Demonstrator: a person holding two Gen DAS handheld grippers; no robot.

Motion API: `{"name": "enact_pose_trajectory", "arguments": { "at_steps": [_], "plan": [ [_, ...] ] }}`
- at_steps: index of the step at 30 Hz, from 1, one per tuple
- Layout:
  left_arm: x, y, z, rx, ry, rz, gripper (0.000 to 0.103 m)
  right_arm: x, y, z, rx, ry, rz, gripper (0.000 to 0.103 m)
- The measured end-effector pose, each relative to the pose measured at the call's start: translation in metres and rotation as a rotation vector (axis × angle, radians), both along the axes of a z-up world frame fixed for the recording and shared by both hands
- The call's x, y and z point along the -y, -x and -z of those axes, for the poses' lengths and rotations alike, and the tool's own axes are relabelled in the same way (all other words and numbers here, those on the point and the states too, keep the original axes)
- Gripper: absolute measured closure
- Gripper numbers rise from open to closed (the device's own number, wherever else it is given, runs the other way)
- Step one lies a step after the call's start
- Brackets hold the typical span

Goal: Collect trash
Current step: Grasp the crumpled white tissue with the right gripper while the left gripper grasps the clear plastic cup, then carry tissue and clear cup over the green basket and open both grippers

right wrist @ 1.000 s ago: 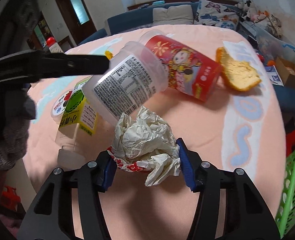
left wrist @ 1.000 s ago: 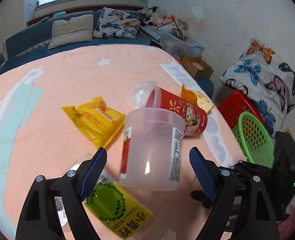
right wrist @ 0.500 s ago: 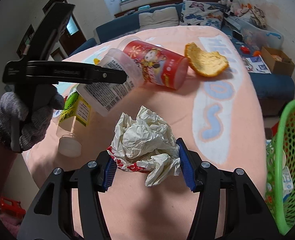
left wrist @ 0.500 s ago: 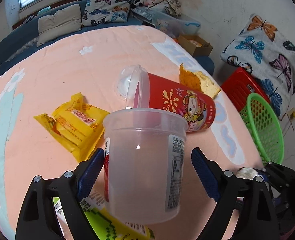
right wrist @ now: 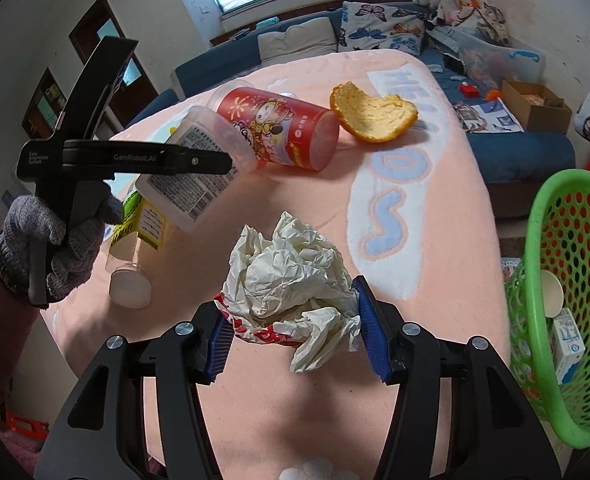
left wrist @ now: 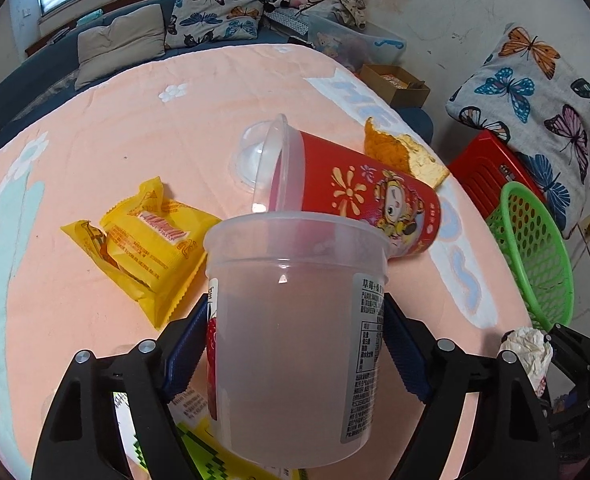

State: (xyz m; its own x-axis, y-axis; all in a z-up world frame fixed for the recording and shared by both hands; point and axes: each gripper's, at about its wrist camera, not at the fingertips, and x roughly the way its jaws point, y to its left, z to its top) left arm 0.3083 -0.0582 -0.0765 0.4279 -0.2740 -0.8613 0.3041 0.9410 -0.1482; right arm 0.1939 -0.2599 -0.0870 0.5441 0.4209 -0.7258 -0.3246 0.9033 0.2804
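I've got two pieces of trash in hand. The translucent plastic tub with the printed label (left wrist: 295, 340) sits between the left gripper (left wrist: 295, 344) jaws, lifted off the peach blanket-covered worktop (left wrist: 107, 120), mouth facing away from the camera. The jaws have just been closing, with the tub between them; both blue pads now look to be against its side walls, so I read it as gripped. It looks empty, so light. The wall is thin, smooth and slippery and will flex or pop out if squeezed hard. I judge the best hold is mid-wall or just under the stiffer rim, with modest force.

The crumpled white paper wrapper with red print (right wrist: 291, 300) is clamped in the right gripper (right wrist: 291, 344) jaws, near edge of the worktop. It's soft, almost weightless and crushes freely, so any hold works; loose flaps may snag on release.

Target looks like the green perforated plastic basket (right wrist: 551, 364) at the right, off the worktop edge, already holding a small carton and a cup.

Left on the worktop:
- Red printed paper cup with clear dome lid (left wrist: 355, 200), lying on its side just beyond the tub. It's light and will roll; grip across the body.
- Orange peel (right wrist: 375, 116), far right of the cup. It's limp; pinch the edge.
- Yellow foil snack packet (left wrist: 143, 240), to the left. It's slick and flat, so hard to get under.
- Clear bottle with green-yellow label (right wrist: 139, 236), below the tub, lying down.
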Motion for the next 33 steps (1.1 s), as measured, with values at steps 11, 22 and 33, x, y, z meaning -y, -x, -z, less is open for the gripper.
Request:
{"name": "enact_pose_trajectory", "arguments": {
  "at_steps": [11, 22, 33],
  "plan": [
    [0.0, 0.032, -0.024, 0.033, 0.031, 0.028, 0.025, 0.028, 0.014, -0.012, 0.025, -0.03, 0.073, 0.047],
    [0.017, 0.062, -0.056, 0.089, 0.057, 0.086, 0.025, 0.099, 0.027, -0.025, 0.061, -0.029, 0.248, 0.047],
    [0.086, 0.072, -0.08, 0.117, 0.109, 0.219, 0.025, 0.193, 0.032, -0.023, 0.054, 0.013, 0.477, 0.045]
  ]
}}
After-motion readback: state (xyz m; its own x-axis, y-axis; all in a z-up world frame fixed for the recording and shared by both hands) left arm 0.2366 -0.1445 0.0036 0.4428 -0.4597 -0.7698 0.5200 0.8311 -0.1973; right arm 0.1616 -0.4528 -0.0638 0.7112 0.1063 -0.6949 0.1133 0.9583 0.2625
